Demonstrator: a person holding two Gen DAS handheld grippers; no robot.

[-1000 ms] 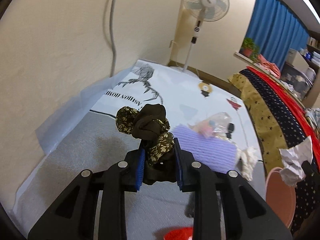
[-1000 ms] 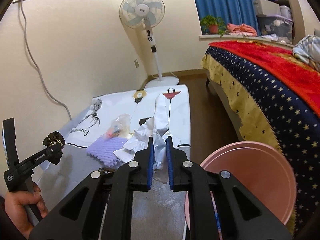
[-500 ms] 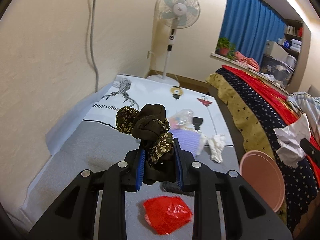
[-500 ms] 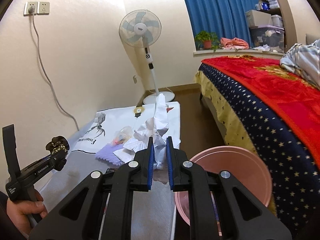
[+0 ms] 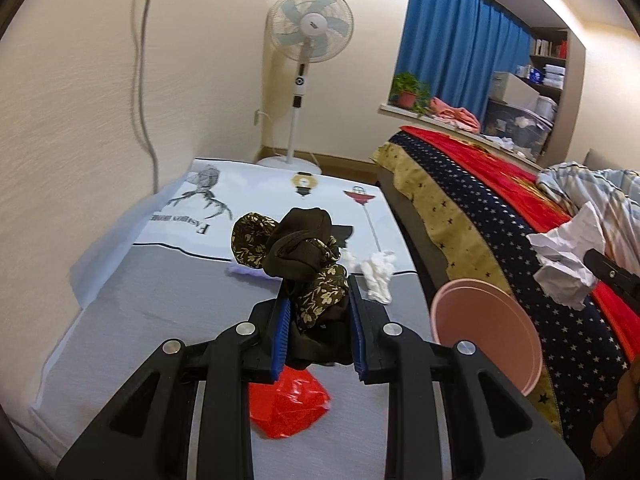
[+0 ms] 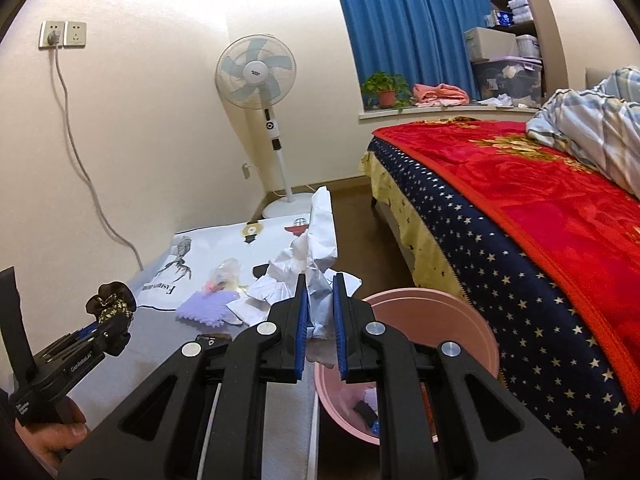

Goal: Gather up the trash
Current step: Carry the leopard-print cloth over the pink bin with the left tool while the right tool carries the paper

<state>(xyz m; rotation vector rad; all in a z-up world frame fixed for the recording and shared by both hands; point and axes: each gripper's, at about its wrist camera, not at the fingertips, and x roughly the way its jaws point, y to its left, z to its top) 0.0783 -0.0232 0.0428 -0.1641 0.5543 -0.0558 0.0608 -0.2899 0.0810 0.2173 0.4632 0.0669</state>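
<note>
left gripper (image 5: pixel 318 320): blue-padded jaws part closed, pinching a bunched dark brown cloth with a gold floral print (image 5: pixel 298 256); the bundle sticks up past the fingertips. right gripper (image 6: pixel 319 316): jaws nearly together, clamped on a crumpled wad of white paper (image 6: pixel 316 256) that rises above the pads.

hard to read: contents of the round pink plastic bin (image 6: pixel 452 312) are half hidden behind the right gripper's frame, only a dark scrap and something pale show. the lilac knitted pad (image 6: pixel 200 308) is mostly covered by the cloth in the left view.

bin sits on the floor beside the star-patterned bedspread (image 6: pixel 500 280), just below and right of the right gripper. on the grey floor mat (image 5: pixel 160 300): a red plastic wrapper (image 5: pixel 288 404) under the left gripper, a crumpled white tissue (image 5: pixel 378 276) further ahead.
</note>
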